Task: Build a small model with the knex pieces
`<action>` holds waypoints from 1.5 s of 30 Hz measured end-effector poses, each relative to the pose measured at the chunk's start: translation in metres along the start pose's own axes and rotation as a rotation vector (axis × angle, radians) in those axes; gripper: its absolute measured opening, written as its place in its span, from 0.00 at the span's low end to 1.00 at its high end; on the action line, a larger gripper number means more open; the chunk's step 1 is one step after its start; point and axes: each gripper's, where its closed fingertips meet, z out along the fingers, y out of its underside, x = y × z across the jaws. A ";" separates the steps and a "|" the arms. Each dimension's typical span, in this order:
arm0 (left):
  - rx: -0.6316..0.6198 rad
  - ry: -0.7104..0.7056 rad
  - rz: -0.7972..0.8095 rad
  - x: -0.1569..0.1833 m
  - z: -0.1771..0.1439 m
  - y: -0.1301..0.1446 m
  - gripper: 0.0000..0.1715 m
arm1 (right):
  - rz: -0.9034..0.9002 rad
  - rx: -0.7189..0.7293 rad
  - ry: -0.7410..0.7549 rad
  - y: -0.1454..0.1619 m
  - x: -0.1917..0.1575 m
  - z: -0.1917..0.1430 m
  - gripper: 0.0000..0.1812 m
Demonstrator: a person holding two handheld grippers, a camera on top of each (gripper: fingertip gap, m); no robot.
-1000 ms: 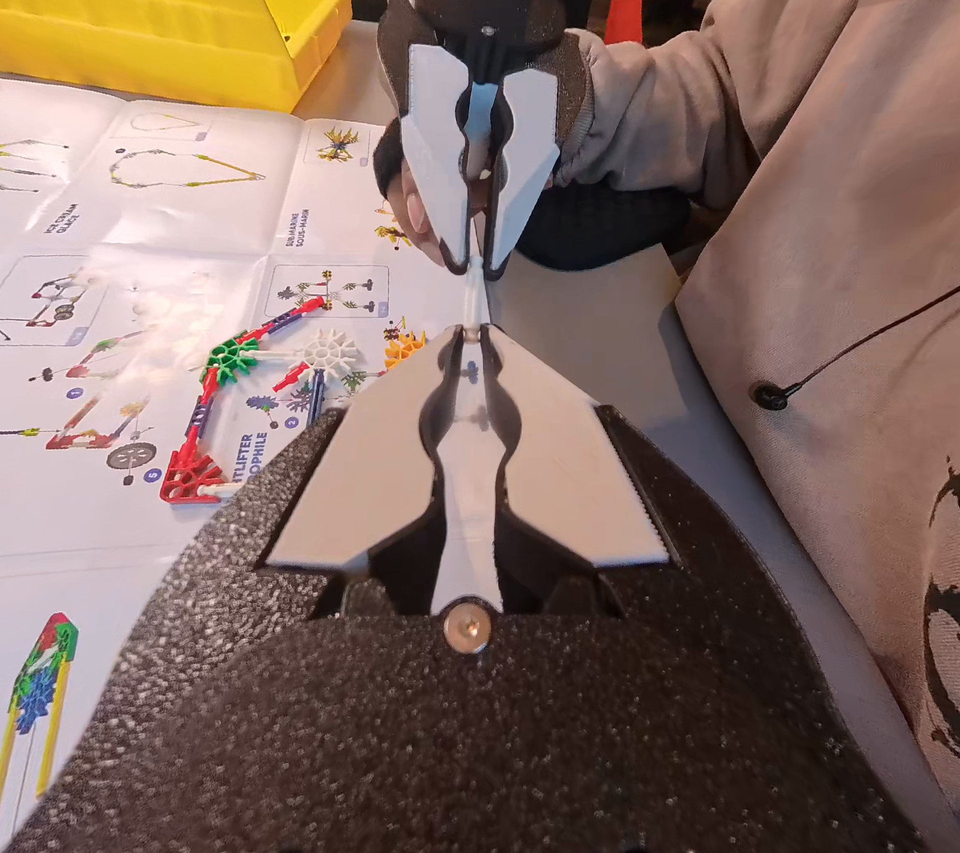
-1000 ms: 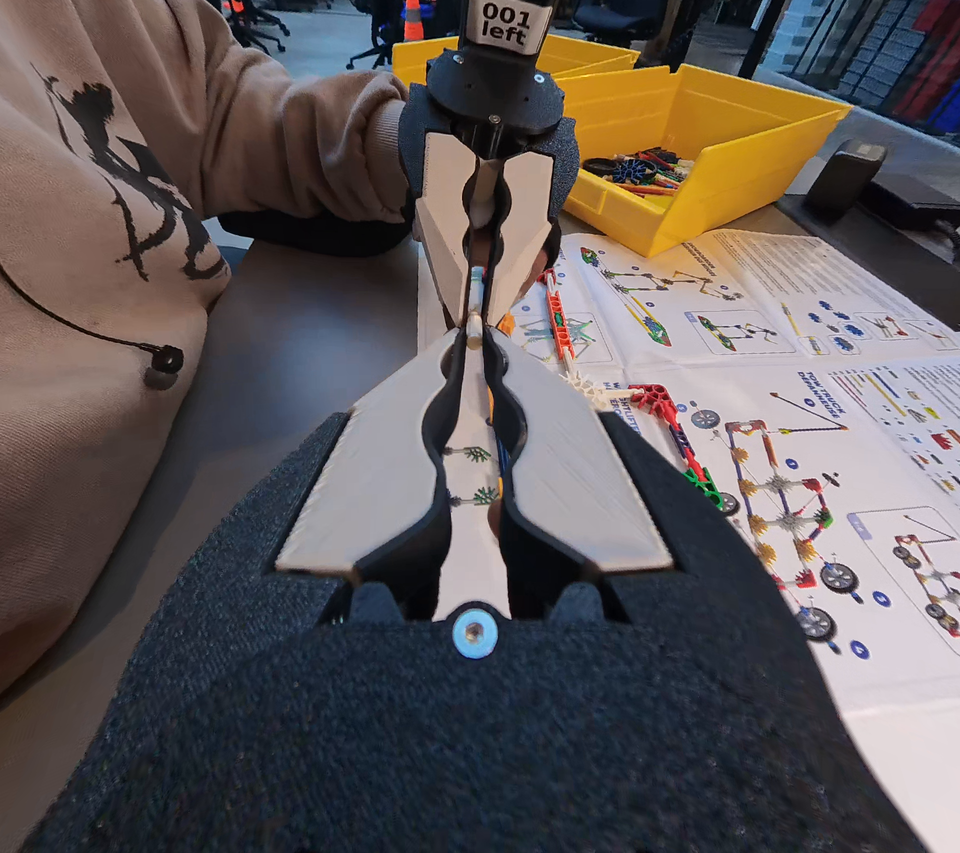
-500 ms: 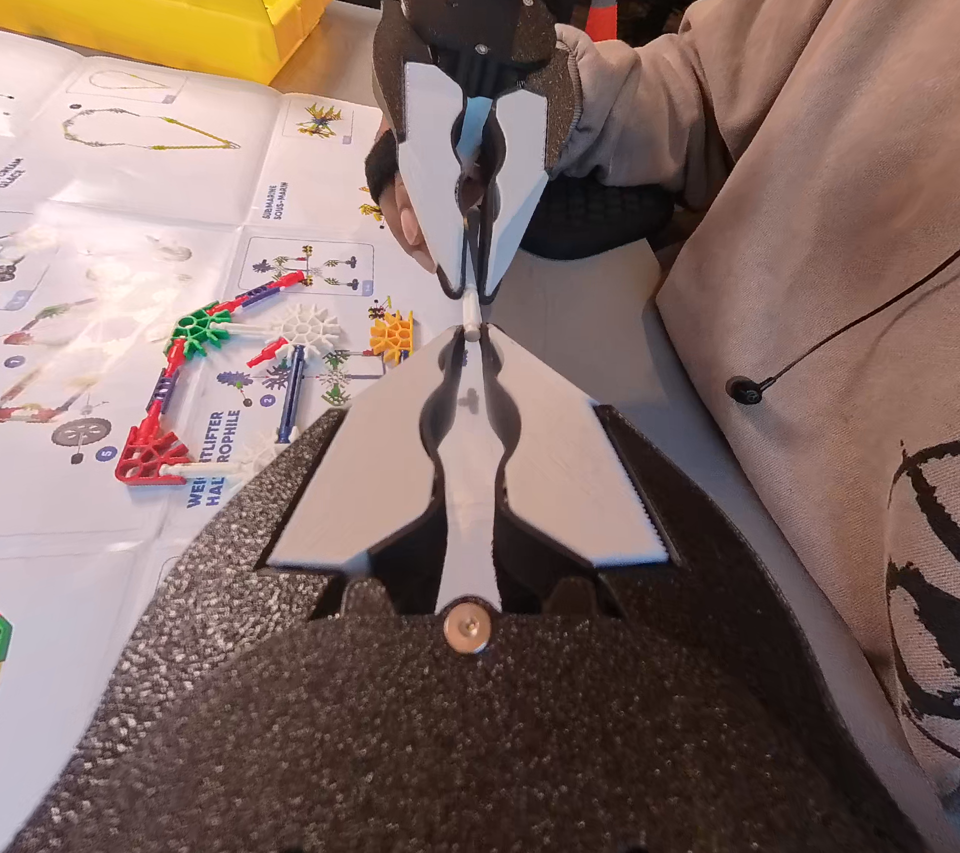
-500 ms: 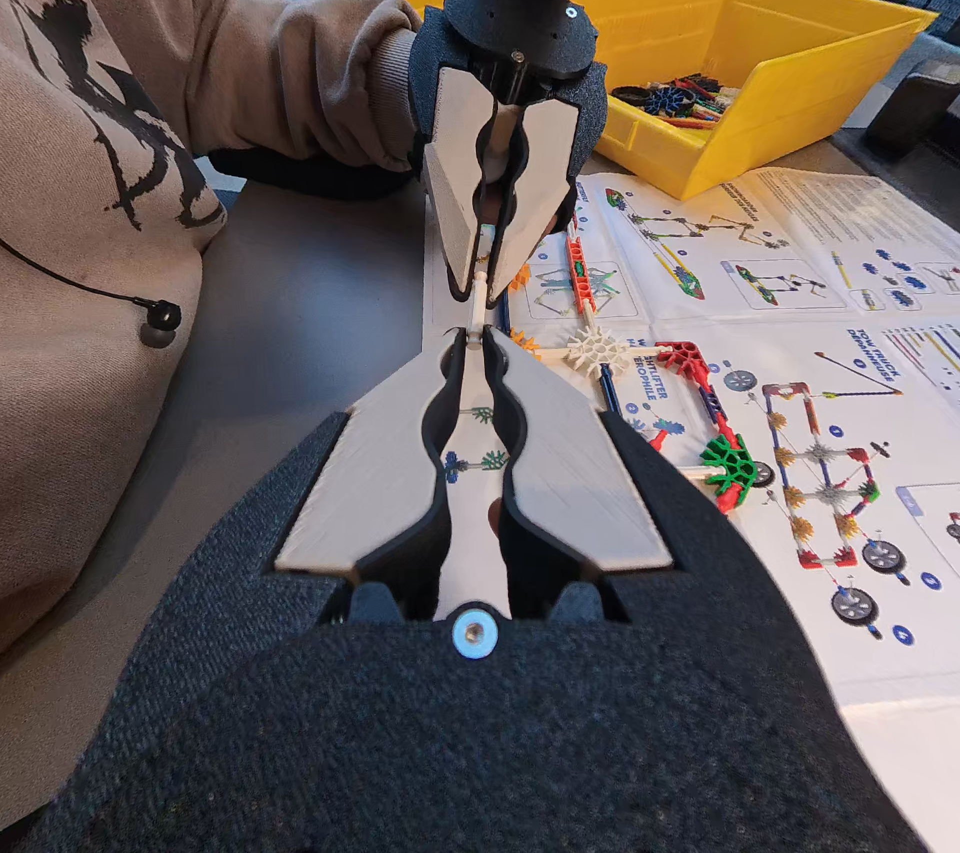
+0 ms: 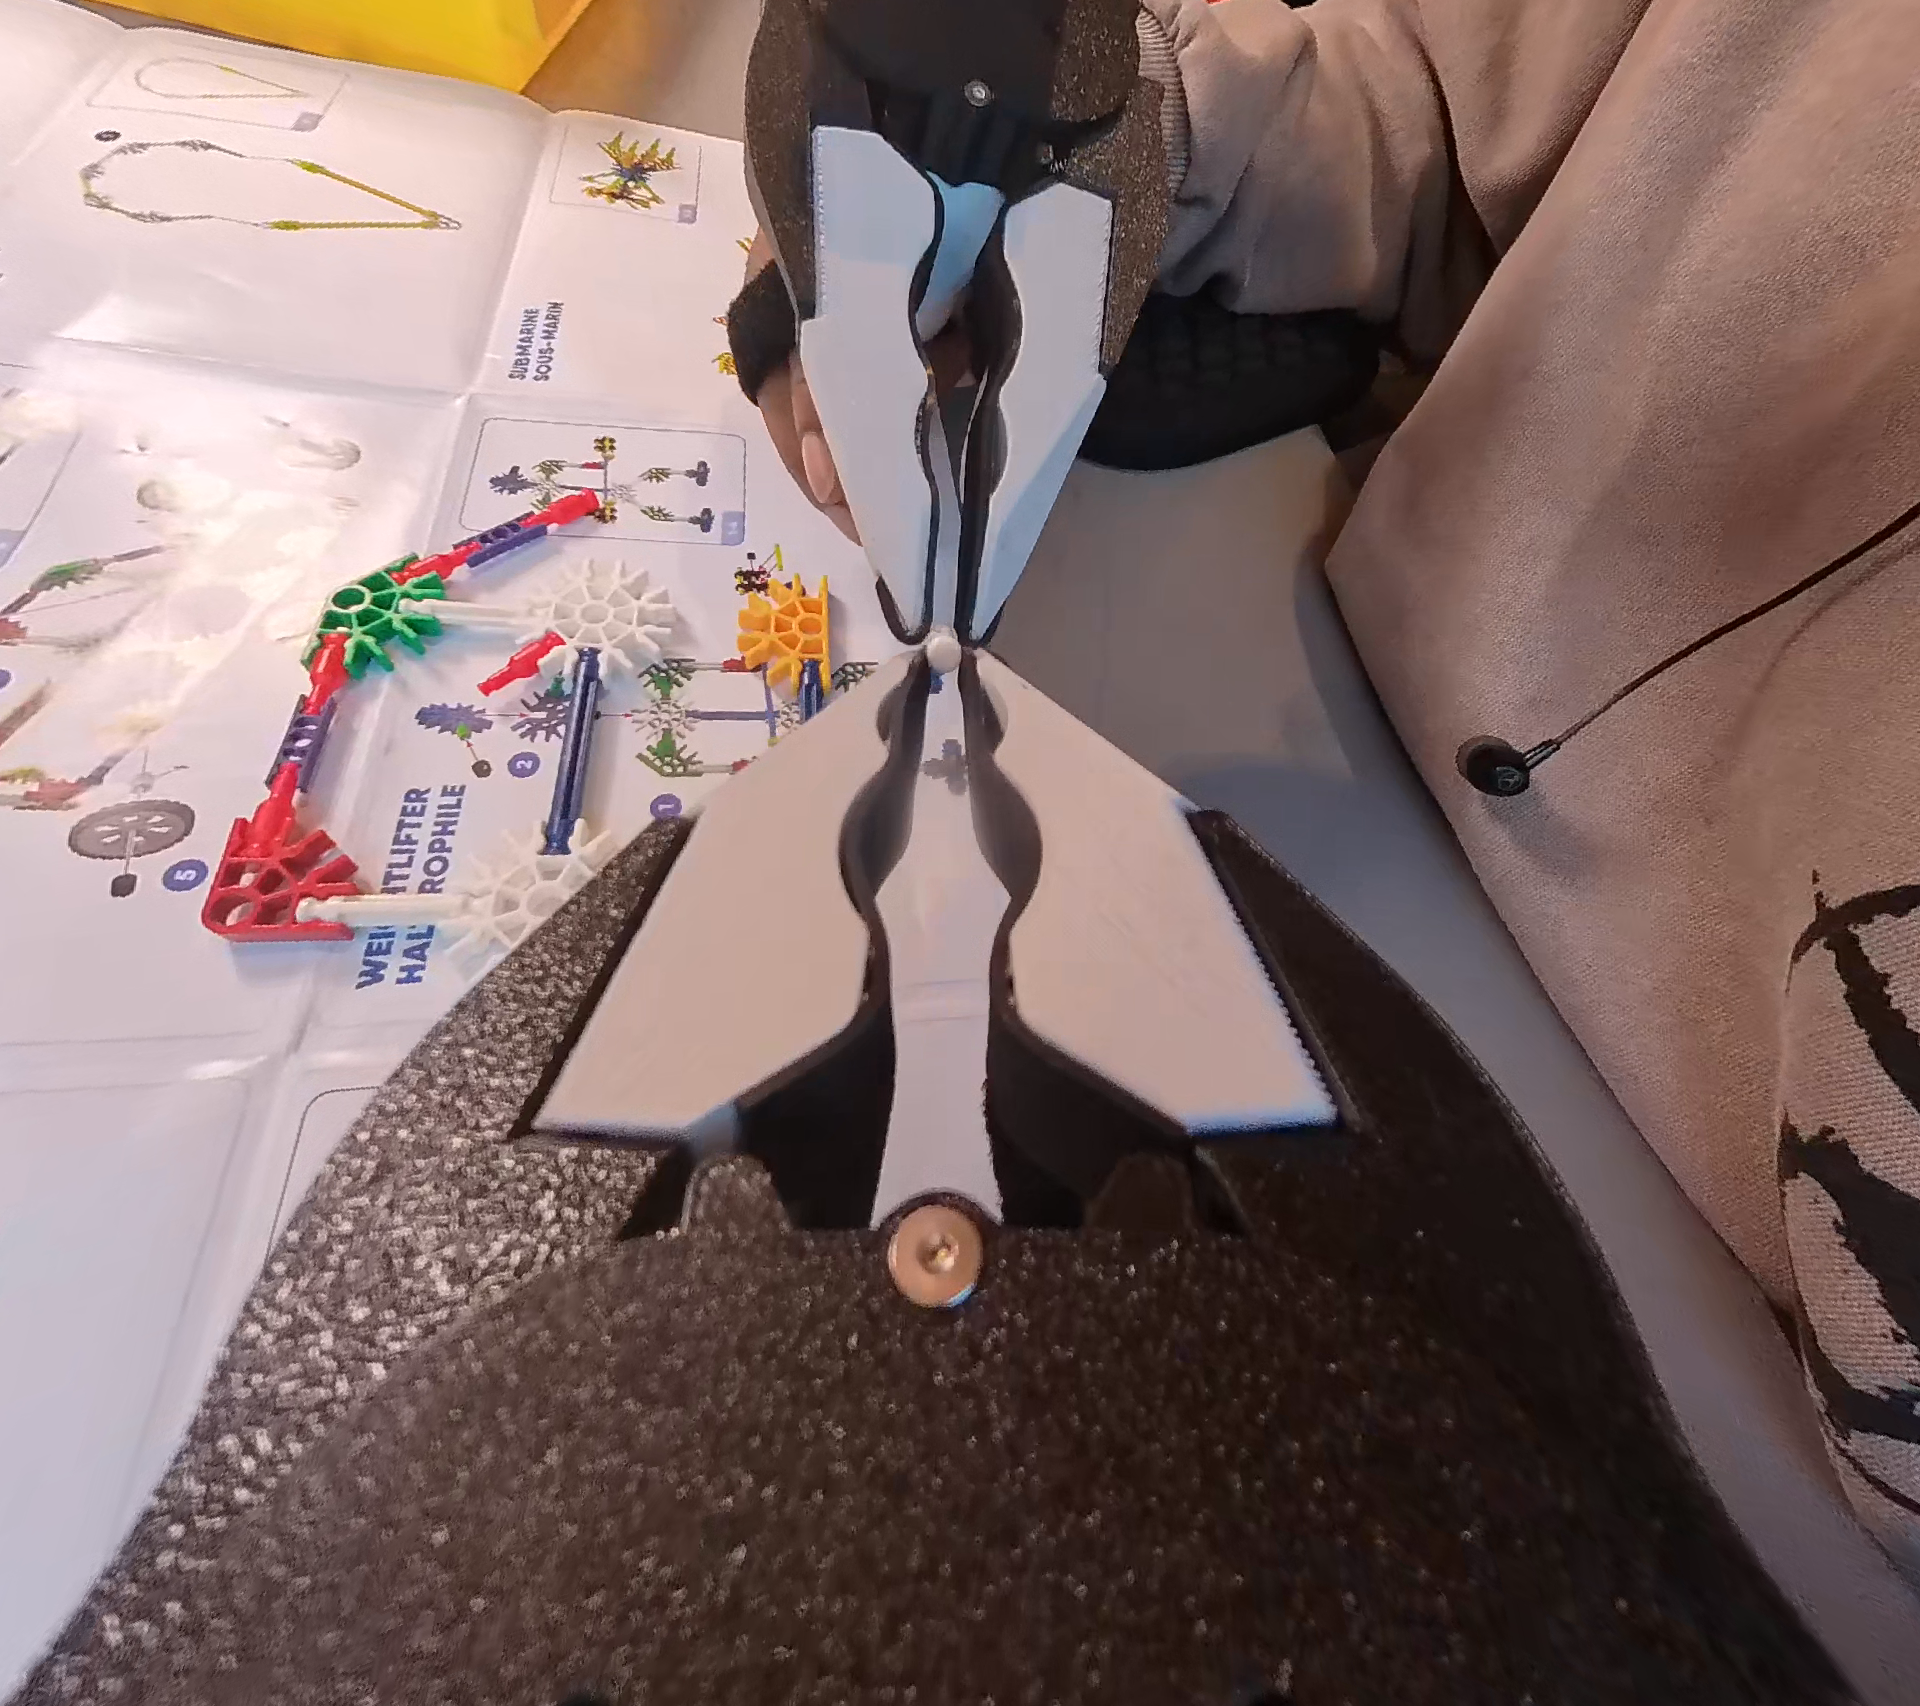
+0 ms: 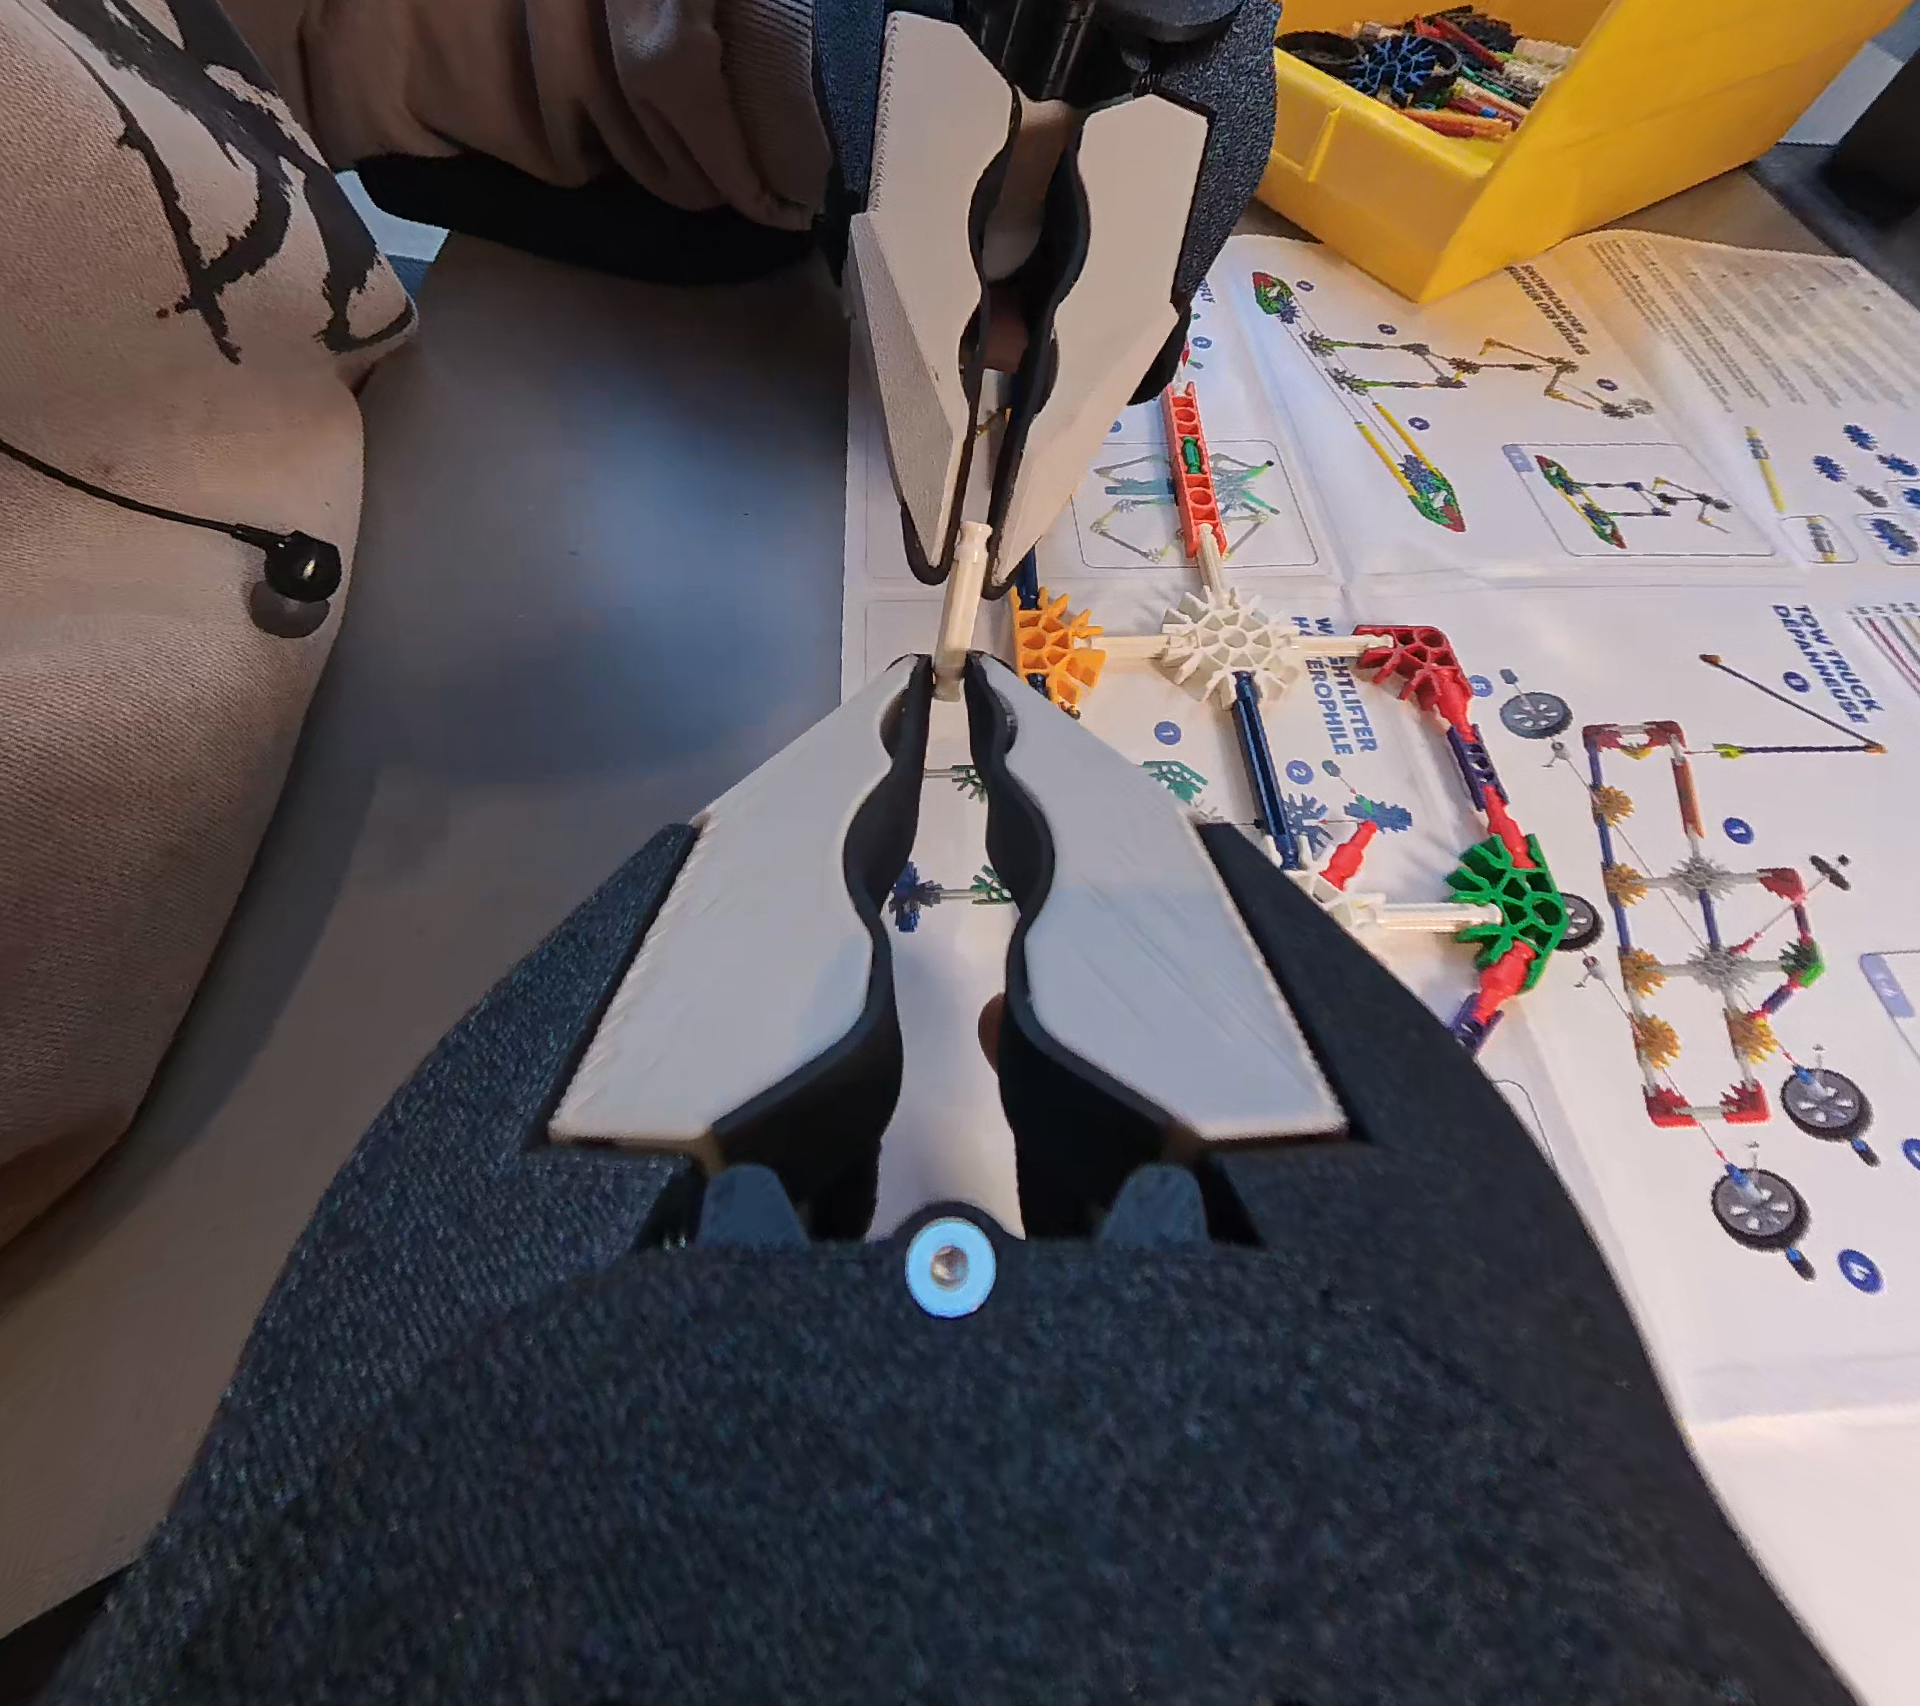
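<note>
Left wrist view had the left gripper (image 5: 940, 669) pinched tight on the end of a short white rod (image 5: 942, 648), with the right gripper (image 5: 935, 633) coming down from twelve o'clock, tips meeting almost nose to nose. Right wrist view showed it better: the rod (image 6: 961, 607) bridged the gap, one end nipped between the right gripper's (image 6: 945, 680) fingers, the other end caught between the tips of the left gripper (image 6: 961, 560). Both sets of fingers were clenched on the same rod, held in the air above the edge of the bench (image 6: 582, 513).

Down at ten o'clock in the left view lay a half-built toy frame (image 5: 436, 700) of red, green, white and blue pieces on a printed instruction sheet (image 5: 312, 306), with an orange connector (image 5: 784, 633) just beside the grippers. A yellow bin (image 6: 1558, 46) of loose parts sat at one o'clock in the right view. A person's tan sleeve (image 5: 1351, 98) backed the far gripper.

The risk, as I judged it: each grip held only a sliver of the rod's end. Any twist or pull out of line between the two hands could pop the rod free, and it would likely drop by the bench edge, near the person's lap.
</note>
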 end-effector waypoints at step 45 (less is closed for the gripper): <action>-0.108 -0.074 0.057 -0.007 0.002 0.018 0.02 | 0.001 -0.037 0.020 0.008 0.006 -0.003 0.00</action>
